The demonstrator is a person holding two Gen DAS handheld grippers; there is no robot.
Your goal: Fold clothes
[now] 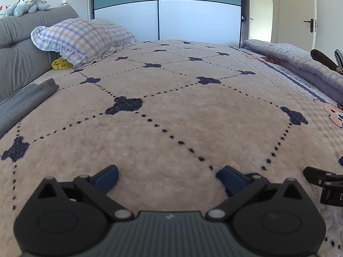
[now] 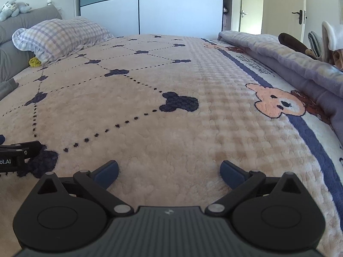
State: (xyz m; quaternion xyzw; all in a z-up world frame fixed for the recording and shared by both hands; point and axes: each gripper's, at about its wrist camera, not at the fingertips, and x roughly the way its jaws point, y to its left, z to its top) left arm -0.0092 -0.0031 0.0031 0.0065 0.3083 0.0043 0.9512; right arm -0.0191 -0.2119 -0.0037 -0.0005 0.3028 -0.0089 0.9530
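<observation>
My left gripper (image 1: 169,176) is open and empty, low over the beige fleece bedspread (image 1: 171,111). My right gripper (image 2: 169,171) is open and empty too, just above the same bedspread (image 2: 171,98). The two grippers are side by side: the right one shows at the right edge of the left wrist view (image 1: 325,184), the left one at the left edge of the right wrist view (image 2: 19,152). A grey folded cloth (image 1: 23,100) lies at the bed's left edge. A pile of clothes (image 2: 317,45) sits far right, beyond a grey blanket (image 2: 289,62).
A checked pillow (image 1: 83,38) leans on the grey headboard (image 1: 17,49) at far left, with a yellow item (image 1: 61,64) beneath it. A plush toy (image 1: 25,4) sits atop the headboard. A blue-and-white wardrobe (image 1: 167,10) stands behind the bed. Doors (image 2: 298,10) are at right.
</observation>
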